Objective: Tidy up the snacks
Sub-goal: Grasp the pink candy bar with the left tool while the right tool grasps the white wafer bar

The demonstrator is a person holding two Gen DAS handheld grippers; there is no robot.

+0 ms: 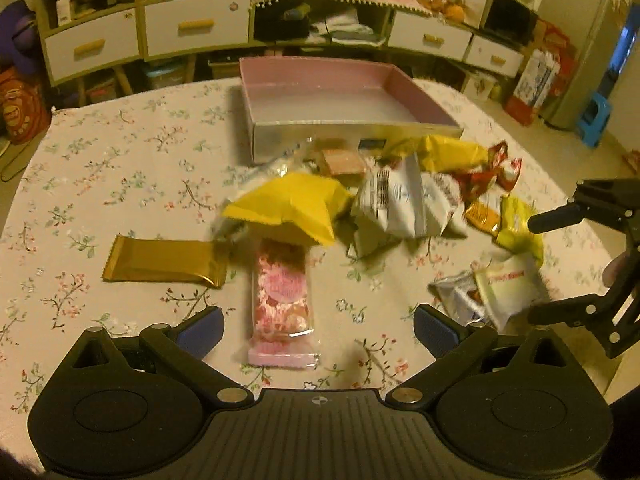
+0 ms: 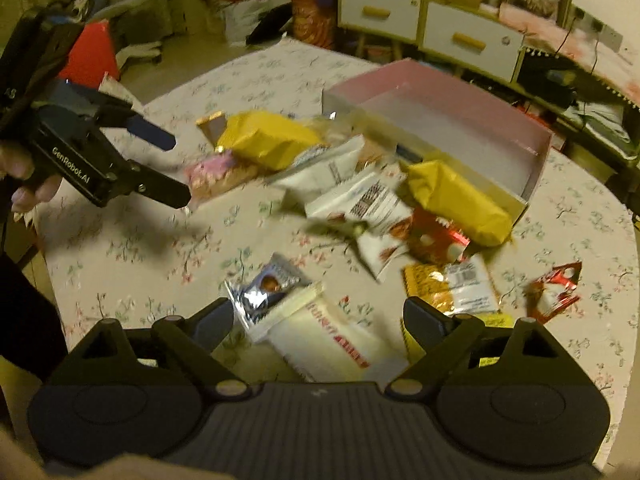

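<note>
Pink snack packet (image 1: 282, 304): lies flat on the floral tablecloth (image 1: 120, 168), lengthwise between the left gripper's (image 1: 318, 330) two blue-padded fingers (image 1: 202, 332), its near end level with the tips; nothing touches it.
Handling, pink packet: judged light, thin, crinkly film with crushable contents; a hold across its narrow width near the middle looks safest, since the sealed ends would fold.
White packet (image 2: 332, 340): lies between the right gripper's (image 2: 320, 320) fingers, overlapping a silver foil packet (image 2: 264, 292) just to their left; probably light, soft and slippery.
Left gripper fingers: spread wide, empty.
Right gripper fingers: spread wide, grasping nothing.
Snack pile: beyond both sets of fingertips, two yellow bags (image 1: 296, 204), white wrappers (image 1: 400, 204) and red foil pieces (image 1: 492, 172) heaped against the box's near wall.
Pink-lined box (image 1: 416, 96): past the pile, open, nothing visible inside.
Gold bar (image 1: 160, 260): left of the left fingers, apart from the pile.
Left view only: the gold bar whole and the pink packet's full length; the right gripper shows at its right edge.
Right view only: a lone red wrapper (image 2: 554, 292) right of the right fingers, a gold-and-yellow packet (image 2: 448, 284) just beyond the right finger, and the hand (image 2: 24, 184) on the left gripper.
</note>
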